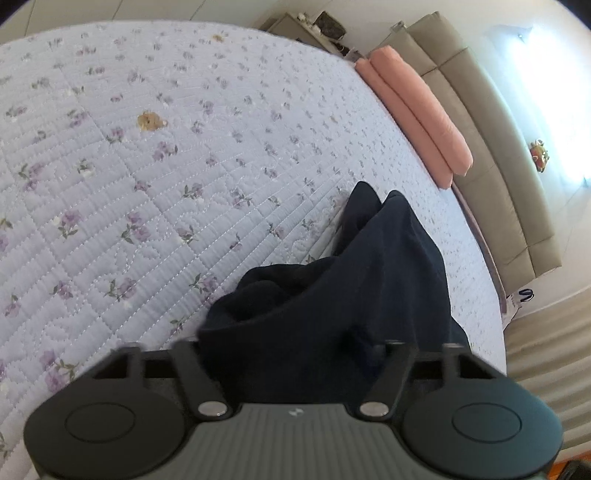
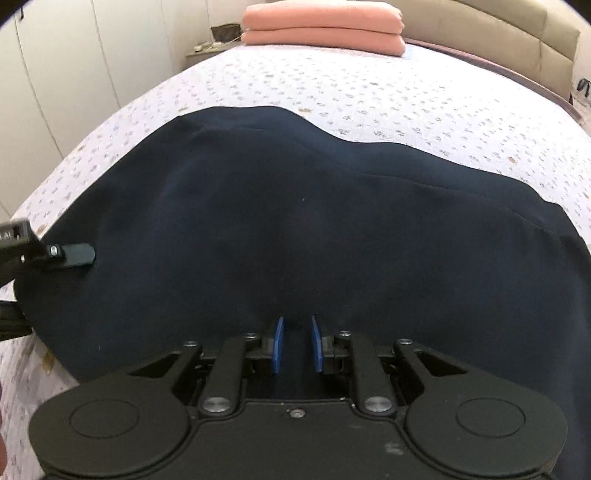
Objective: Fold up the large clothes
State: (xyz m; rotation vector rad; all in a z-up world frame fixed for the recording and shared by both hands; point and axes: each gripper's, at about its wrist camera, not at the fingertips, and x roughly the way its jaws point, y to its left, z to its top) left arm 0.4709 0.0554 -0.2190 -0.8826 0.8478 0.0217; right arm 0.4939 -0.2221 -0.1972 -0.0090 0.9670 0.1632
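Dark garment (image 2: 295, 221) lying on bed (image 2: 369, 92): soft, limp, light. Right gripper (image 2: 296, 341) pinching near hem. Left gripper (image 2: 75, 254): can't tell grip; taking hold at corner advised.

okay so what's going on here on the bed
A person holding a gripper in each hand is folding a dark navy garment on a bed with a floral quilt. The right gripper has its blue pads pinching the cloth's near edge. The left gripper is at the garment's other end, where the fabric is bunched up over its fingers; its grip can't be made out. Two pink pillows sit stacked at the headboard.
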